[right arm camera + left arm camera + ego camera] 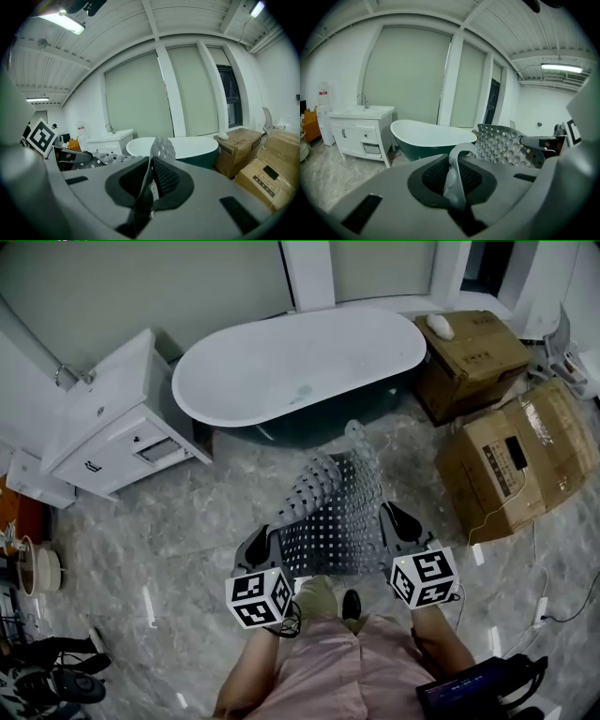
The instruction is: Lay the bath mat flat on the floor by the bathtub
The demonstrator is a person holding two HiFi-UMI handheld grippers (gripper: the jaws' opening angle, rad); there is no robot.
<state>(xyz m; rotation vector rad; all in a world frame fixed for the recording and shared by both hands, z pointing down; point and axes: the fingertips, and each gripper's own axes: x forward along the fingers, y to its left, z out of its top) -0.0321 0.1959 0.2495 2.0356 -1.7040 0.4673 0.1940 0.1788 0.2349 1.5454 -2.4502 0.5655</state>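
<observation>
Fingers [433, 177] of left gripper [261, 538] and right gripper [395, 517] clenched on bath mat [342, 507] near edge; best lowered level and stretched onto floor [187, 549] beside bathtub [291, 371].

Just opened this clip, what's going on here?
A person stands facing the bathtub and holds a grey perforated bath mat by its near edge. One corner is pinched in the left tool and the other in the right tool. The mat stretches from the tools towards the tub, bowed, with its far end curled up. It is not yet lying flat on the floor.
</observation>
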